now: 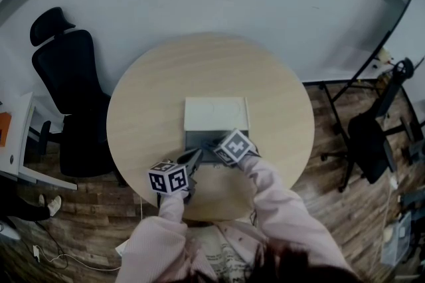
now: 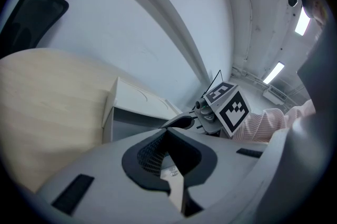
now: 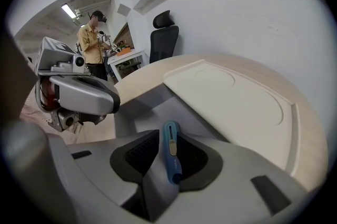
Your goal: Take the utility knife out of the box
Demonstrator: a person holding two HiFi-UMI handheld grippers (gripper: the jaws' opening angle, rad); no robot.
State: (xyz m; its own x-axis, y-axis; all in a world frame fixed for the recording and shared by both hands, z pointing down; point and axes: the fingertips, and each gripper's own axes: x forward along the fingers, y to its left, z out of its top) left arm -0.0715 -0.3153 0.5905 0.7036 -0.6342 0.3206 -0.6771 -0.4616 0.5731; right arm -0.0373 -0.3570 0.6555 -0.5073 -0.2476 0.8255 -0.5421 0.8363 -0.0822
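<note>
Head view: round counter (image 1: pixel 143 109), box (image 1: pixel 199 139) with its white lid (image 1: pixel 216 113) slid back and the grey inside open on the near side. Left tongs (image 1: pixel 194 157) and right tongs (image 1: pixel 211 144) both sit at that edge. The knife can't be made out here.

Left gripper view: left tongs slightly apart, nothing between. Box wall ahead, with the right tongs' marker cube (image 2: pixel 231 107) just beyond.

Right gripper view: the only view showing the blue utility knife (image 3: pixel 171 152). It lies lengthwise between the spread right tongs, over the box's grey inside. The pads are not visibly pinching it.

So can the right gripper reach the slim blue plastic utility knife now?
Likely yes: the utility knife already lies between the right gripper's parted jaws, and the cream box lid is folded back.
</note>
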